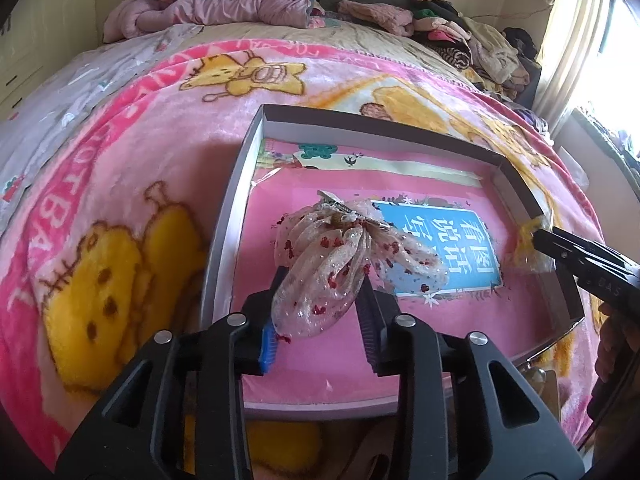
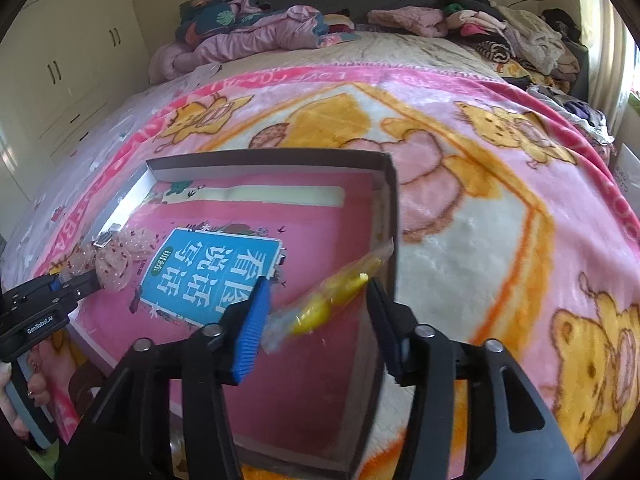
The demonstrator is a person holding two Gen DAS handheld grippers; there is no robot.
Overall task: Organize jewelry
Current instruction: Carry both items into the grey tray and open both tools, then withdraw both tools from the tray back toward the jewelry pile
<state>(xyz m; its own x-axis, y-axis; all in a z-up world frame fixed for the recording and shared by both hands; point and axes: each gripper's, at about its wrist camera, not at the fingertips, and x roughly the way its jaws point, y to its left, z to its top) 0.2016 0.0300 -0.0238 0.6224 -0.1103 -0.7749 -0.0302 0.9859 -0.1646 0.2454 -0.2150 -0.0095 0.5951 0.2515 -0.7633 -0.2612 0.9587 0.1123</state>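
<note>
Left wrist view: the left claw point(image 1: 320, 292) is clenched on a sheer, red-dotted hair bow point(image 1: 340, 256) with a metal clip at its top, holding it above the pink floor of a shallow grey box point(image 1: 224, 240) that lies on the cartoon-bear blanket point(image 1: 120, 200) of a bed. The claw reaches in level over the box's near edge. At the far right wall the right claw point(image 1: 538, 236) touches a yellow item in clear wrap point(image 1: 532, 240).

Right wrist view: the right claw point(image 2: 316, 300) stands spread, its jaws well apart, with the yellow wrapped piece point(image 2: 320, 308) blurred between them; whether either pad touches it I cannot tell, so it seems released into the box's right side. The left claw point(image 2: 86, 280) shows at the far left, gripping the bow.

Judged step: placing pieces into the box. Next, lower the bow onto the floor and ease the jaws apart
</note>
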